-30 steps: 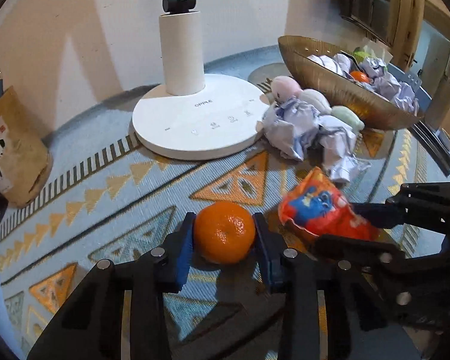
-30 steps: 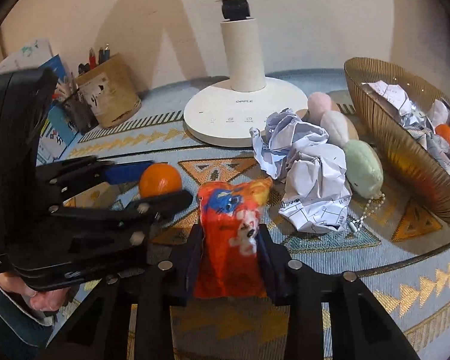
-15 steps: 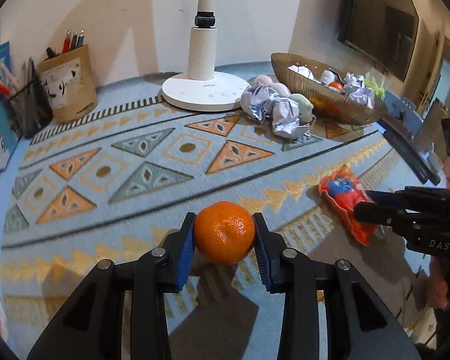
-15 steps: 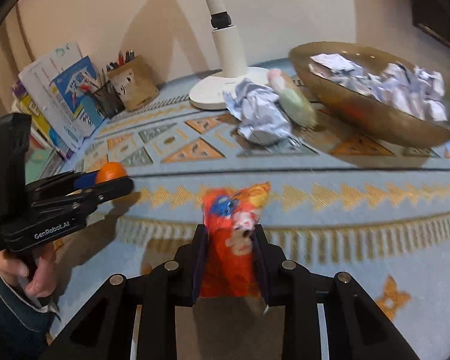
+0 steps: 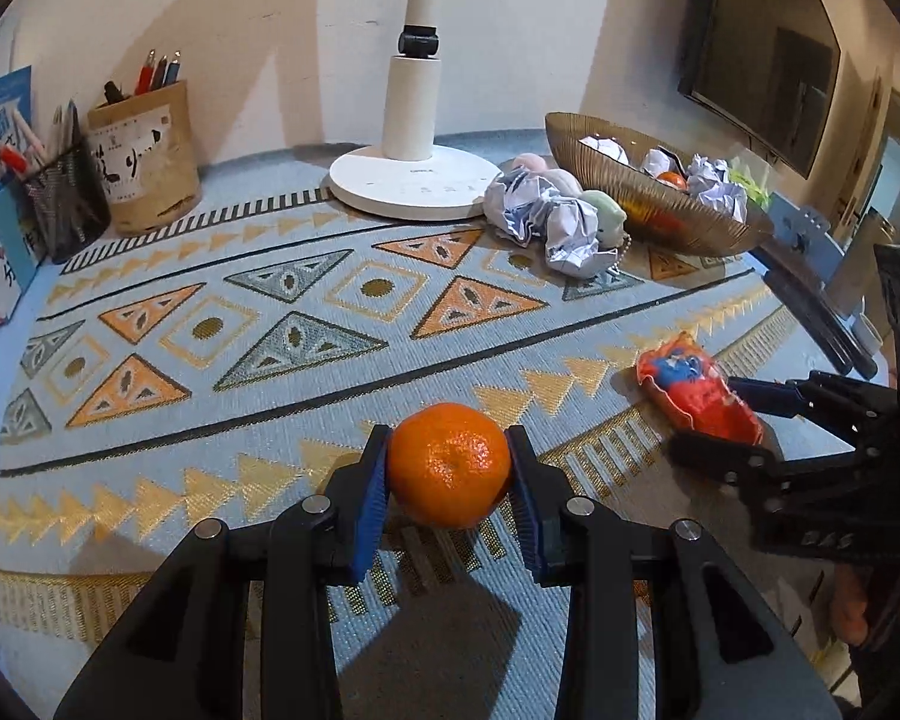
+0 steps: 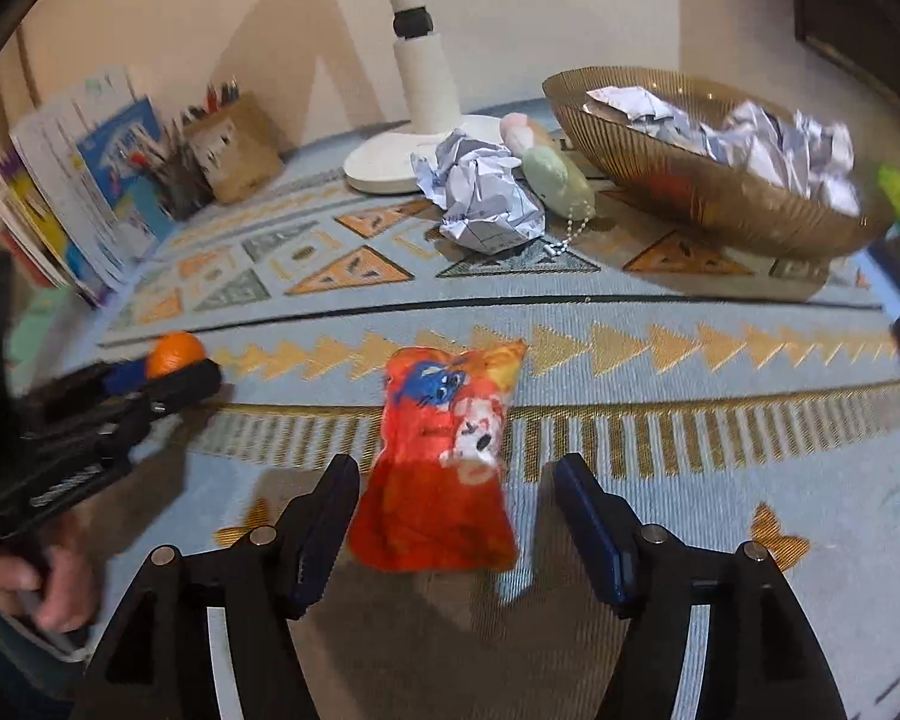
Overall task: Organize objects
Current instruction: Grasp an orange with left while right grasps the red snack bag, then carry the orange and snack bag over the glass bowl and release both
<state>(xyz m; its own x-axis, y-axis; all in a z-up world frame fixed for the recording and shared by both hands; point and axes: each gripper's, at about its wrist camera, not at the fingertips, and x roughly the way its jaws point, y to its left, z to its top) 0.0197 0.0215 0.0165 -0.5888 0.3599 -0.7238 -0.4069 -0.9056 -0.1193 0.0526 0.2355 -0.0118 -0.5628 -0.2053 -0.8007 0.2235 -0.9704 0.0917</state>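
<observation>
Two items sit at the near edge of the mat, away from the clutter. The packet (image 6: 444, 456), orange-red foil with a cartoon print, lies flat on the mat (image 6: 660, 372) between the pads of the right gripper (image 6: 456, 522); its jaws have just been opening and now stand clear of the foil on both sides, so nothing holds it. The orange (image 5: 449, 465) is pinched between the blue pads of the left gripper (image 5: 449, 474), low over the mat; whether it touches the cloth, cannot tell.

Risks, as judged from here:
- Packet is light and puffy. A pad brushing it on withdrawal could drag or flip it toward the fringe.
- Orange is round. Released above the mat, or on a fold, it may roll, likely toward the table edge just behind.
- The grippers work near each other; the right one's fingers lie just beside the packet in the left view. Crossing paths could knock either item.

Farther back: paper wads (image 5: 540, 219) and soft toys beside the lamp base (image 5: 414, 180), and the bowl (image 5: 648, 210) holding more paper. Pen holders (image 5: 144, 162) stand at far left, well apart.
</observation>
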